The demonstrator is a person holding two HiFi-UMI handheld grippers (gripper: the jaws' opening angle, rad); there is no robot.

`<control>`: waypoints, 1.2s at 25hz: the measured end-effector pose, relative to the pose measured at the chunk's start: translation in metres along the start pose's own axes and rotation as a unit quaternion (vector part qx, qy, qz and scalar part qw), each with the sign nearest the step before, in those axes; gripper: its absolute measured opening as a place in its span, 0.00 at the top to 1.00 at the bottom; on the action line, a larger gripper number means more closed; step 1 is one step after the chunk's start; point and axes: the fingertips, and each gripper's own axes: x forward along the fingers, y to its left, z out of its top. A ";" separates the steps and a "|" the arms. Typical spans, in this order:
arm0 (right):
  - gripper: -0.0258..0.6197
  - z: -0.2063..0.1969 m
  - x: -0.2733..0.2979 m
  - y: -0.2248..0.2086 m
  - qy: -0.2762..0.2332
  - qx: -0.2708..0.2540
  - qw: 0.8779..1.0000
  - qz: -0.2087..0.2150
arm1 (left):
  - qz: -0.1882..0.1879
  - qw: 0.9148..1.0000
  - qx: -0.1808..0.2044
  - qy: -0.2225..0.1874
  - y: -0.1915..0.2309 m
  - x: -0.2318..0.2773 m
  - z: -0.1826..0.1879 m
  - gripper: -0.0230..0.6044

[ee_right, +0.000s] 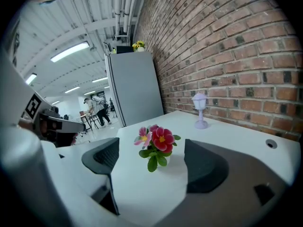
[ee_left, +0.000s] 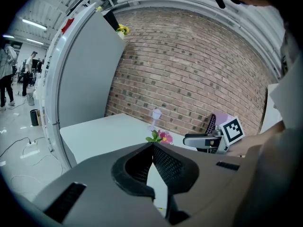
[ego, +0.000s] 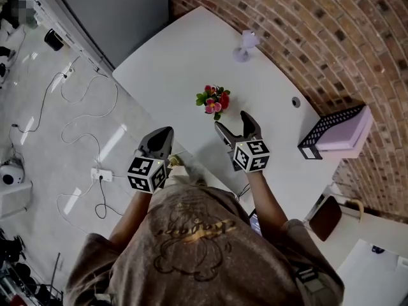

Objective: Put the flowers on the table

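The flowers stand upright on the white table, just beyond the fingertips of the right gripper and touching neither finger. The right gripper's jaws are spread apart with nothing between them. The left gripper, near the table edge and further from the flowers, has its jaws closed together on nothing.

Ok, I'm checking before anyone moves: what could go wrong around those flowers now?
The small bunch of red and pink flowers stands free on the white table, just ahead of the open right gripper; a forward nudge or crooked closing could tip it. The shut left gripper sits near the table's edge and might bump that edge if swung inward.
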 end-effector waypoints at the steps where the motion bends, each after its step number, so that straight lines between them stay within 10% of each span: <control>1: 0.31 0.004 -0.006 0.000 -0.004 -0.001 1.000 0.000 | -0.004 1.000 0.002 -0.001 -0.003 0.002 0.002 0.93; 23: 0.92 0.044 -0.113 -0.010 -0.108 -0.006 0.993 -0.056 | -0.040 0.997 0.048 -0.044 -0.049 0.029 0.053 0.93; 30: 0.96 0.034 -0.119 -0.016 -0.113 -0.002 0.991 -0.071 | -0.029 0.995 0.069 -0.066 -0.047 0.027 0.058 0.93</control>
